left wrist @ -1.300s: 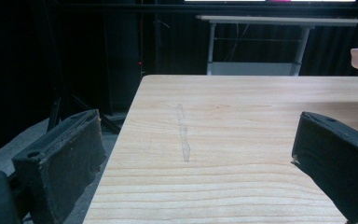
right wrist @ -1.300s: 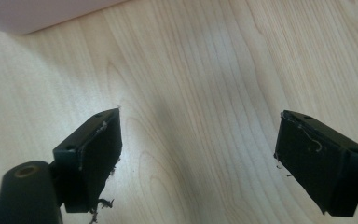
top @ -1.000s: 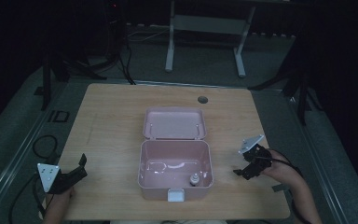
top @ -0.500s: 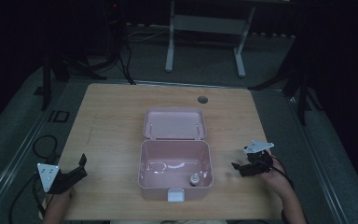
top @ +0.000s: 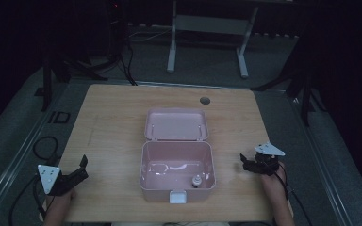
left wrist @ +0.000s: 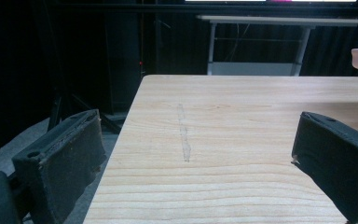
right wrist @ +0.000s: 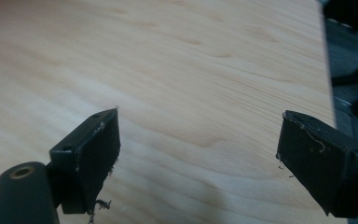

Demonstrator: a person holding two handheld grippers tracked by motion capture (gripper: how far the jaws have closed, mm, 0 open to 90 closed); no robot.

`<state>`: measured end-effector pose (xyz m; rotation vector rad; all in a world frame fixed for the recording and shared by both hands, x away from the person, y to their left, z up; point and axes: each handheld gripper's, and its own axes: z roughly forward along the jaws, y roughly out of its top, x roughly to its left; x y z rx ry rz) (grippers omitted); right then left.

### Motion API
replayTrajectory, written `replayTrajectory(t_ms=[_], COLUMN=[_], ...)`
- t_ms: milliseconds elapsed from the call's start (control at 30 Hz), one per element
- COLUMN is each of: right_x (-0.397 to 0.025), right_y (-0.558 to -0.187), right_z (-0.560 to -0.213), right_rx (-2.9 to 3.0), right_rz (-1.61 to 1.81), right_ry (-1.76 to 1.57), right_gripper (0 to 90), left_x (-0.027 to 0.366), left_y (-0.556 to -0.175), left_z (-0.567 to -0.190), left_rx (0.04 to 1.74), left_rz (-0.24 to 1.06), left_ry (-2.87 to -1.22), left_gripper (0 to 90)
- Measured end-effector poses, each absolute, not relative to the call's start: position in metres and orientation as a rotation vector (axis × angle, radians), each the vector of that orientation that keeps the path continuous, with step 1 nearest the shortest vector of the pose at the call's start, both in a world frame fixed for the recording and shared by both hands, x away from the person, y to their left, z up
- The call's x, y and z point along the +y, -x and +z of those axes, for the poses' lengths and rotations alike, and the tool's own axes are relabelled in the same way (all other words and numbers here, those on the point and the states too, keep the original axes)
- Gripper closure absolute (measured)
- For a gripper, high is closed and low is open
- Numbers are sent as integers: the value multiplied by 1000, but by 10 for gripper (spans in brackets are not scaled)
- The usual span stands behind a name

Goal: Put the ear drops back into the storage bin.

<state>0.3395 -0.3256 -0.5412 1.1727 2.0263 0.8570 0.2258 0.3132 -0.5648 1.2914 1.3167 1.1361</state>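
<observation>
Open pink plastic box (top: 176, 172) at the centre of the pale wooden worktop (top: 113, 132), with your two hand-held grippers resting apart from it on either side.

Your left hand-held gripper (top: 80, 170) sits near the worktop's near-left corner, well apart from the box, its jaws spread wide with nothing between them; its own view looks along bare wood grain toward the far edge. Your right hand-held gripper (top: 247, 163) lies near the box's right wall without touching it, jaws likewise released and empty over bare wood. The box's hinged lid (top: 176, 125) stands open at the far side; a small bottle-like object (top: 196, 181), too small to identify, stands inside near the front right corner.
</observation>
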Motion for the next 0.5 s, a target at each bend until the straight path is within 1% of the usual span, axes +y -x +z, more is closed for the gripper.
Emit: replayTrajectory(t_ms=[300,500], right_x=[-339,-348], right_y=[-334,-331], right_z=[-549,-552], right_rx=[1795,1712], right_rz=[917,931], right_ry=[-1329,-1374], right_gripper=[128,128], left_x=[313,313], left_y=[-226,-226], left_z=[-565,-565], left_rx=[1316,1314], left_rz=[1137,1137], left_ry=[-1293,-1294], left_gripper=[23,24])
